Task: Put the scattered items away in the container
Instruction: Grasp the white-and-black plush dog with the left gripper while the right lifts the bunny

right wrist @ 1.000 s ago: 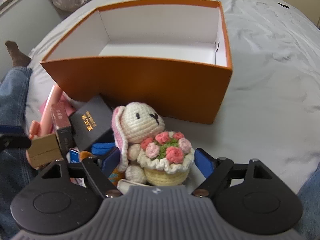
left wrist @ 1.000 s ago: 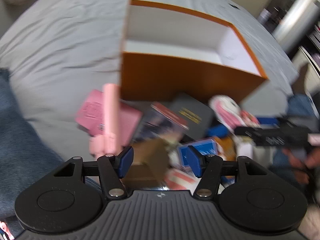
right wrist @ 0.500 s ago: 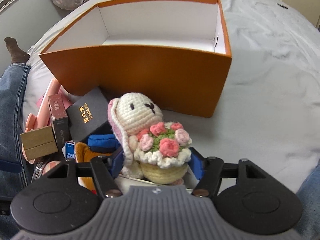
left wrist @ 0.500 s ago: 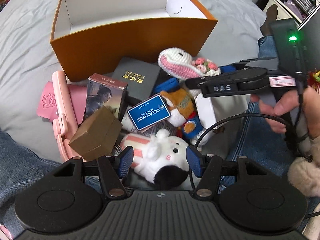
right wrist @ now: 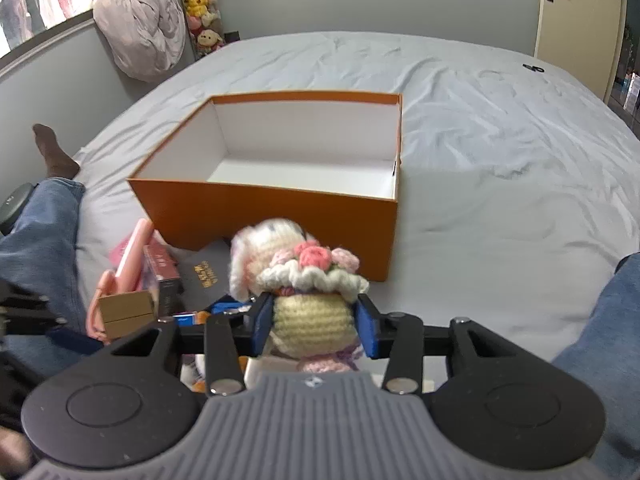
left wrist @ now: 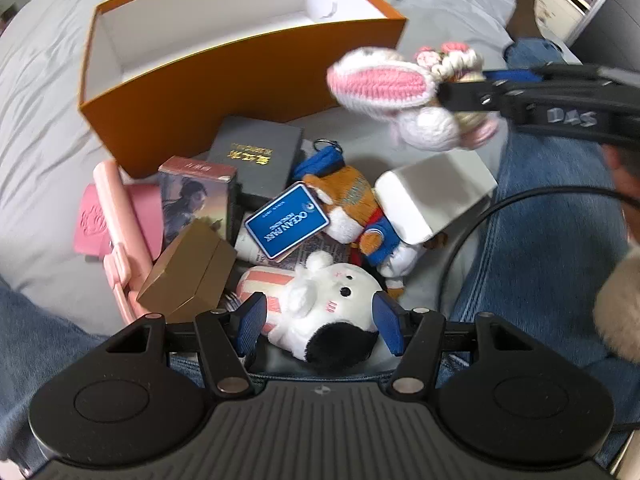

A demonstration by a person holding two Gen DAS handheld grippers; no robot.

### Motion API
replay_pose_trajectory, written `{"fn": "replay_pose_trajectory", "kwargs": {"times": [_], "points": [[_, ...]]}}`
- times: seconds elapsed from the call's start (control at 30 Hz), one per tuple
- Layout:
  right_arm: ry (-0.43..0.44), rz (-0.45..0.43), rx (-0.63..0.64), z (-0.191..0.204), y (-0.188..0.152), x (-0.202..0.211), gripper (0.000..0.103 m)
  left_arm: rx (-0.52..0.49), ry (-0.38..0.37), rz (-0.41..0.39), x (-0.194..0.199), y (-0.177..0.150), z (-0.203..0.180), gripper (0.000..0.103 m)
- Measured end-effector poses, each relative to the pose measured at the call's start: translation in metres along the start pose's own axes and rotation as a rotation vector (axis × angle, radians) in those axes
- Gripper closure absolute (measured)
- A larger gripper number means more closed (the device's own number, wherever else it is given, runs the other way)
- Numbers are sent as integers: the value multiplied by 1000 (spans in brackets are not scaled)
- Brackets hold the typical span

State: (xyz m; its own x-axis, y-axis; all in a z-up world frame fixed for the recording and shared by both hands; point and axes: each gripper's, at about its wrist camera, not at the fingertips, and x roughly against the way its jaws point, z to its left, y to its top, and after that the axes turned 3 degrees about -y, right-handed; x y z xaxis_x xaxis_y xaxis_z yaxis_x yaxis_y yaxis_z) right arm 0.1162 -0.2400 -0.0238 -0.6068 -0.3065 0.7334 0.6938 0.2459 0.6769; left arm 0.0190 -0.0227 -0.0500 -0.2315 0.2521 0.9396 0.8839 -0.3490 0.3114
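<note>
At lower centre, the right gripper point(right wrist: 314, 330) clamps the crocheted bunny point(right wrist: 310, 280) by its yellow base, below the orange box point(right wrist: 280, 184). The left gripper point(left wrist: 318, 328) stands wide around a white plush point(left wrist: 332, 300), not gripping it.

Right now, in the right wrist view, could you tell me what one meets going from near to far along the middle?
Right claw → crochet bunny → orange box → grey bedsheet.

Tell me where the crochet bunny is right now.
The crochet bunny is clamped in the right gripper, lifted just short of the orange box, above the pile of toys.
</note>
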Motion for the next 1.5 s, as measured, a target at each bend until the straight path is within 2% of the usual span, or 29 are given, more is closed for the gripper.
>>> {"fn": "replay_pose_trajectory", "kwargs": {"times": [0.1,0.27,0.37,0.5,0.63,0.83,0.93,1.13,1.4,1.47,1.5], "points": [[1,9,13,3,-8,17,59,-74,10,2,0,-2,-8,34],[-1,72,52,0,-28,39,59,-239,16,0,0,-8,-19,34],[-14,125,85,-3,-39,41,58,-387,30,11,-2,-16,-26,34],[-48,202,119,-7,-54,30,56,-632,72,45,-11,-30,-37,34],[-63,224,123,-8,-59,21,50,-849,123,80,-26,-43,-45,33],[-76,231,218,0,-63,9,38,-1012,135,91,-45,-51,-50,27],[-72,234,253,5,-65,3,33,-1035,124,78,-50,-52,-52,26],[-68,227,287,10,-65,-6,28,-984,93,63,-63,-46,-49,21],[-54,248,251,6,-67,-11,29,-839,70,27,-69,-42,-41,24],[-48,257,233,4,-68,-13,31,-797,67,9,-68,-44,-37,26],[-48,258,221,3,-68,-14,36,-775,66,1,-66,-45,-35,27]]}}
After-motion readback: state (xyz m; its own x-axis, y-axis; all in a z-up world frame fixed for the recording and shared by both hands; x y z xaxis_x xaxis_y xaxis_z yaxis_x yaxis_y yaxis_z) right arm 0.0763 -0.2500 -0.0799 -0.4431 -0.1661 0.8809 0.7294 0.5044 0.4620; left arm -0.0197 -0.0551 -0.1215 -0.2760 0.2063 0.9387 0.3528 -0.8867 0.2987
